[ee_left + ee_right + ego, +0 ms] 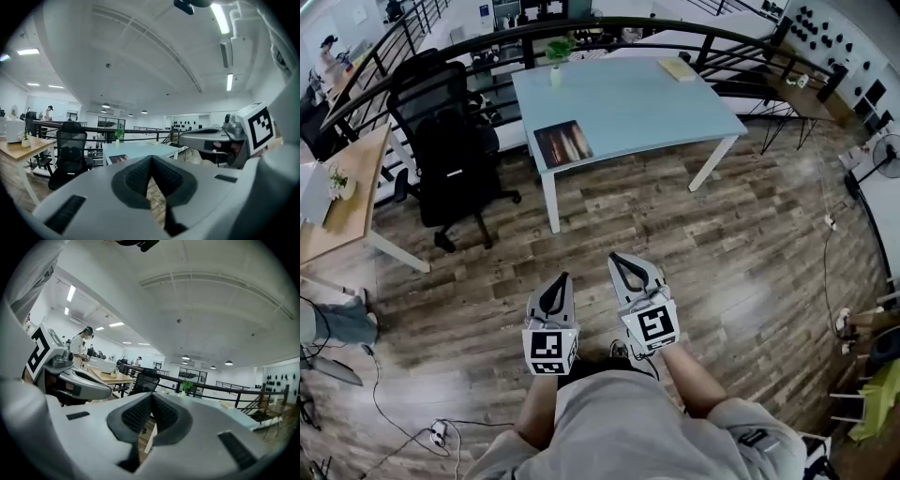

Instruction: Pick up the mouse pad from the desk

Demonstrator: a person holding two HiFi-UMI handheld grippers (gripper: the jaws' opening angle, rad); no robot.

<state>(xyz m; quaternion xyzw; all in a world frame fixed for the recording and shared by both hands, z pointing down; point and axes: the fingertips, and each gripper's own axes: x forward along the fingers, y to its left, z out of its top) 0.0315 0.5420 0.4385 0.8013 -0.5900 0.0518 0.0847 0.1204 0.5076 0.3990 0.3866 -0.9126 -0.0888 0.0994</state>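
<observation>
wooden desk (342,211), far left, carries a small potted plant (339,180) on its near part. black office chair (441,141), mesh back, stands on the plank floor between the wooden desk and the pale blue desk. power strip (439,433), with cable, lies on the floor at lower left. left gripper (557,280), held low over the floor in front of the person, well short of the pale blue desk; its jaws are together at the tips with nothing between them. mouse pad (563,143), a dark rectangle with a brownish print, lies flat at the front left corner of the pale blue desk (637,108), untouched and well apart from both grippers. green plant in a pale pot (556,58) stands at the back left edge of that desk. right gripper (620,261), just beside the left gripper and a little further forward; jaws pressed together, empty. yellowish book (677,68) lies near the back right corner of the pale blue desk. standing fan (886,155), at the far right edge of the room.
</observation>
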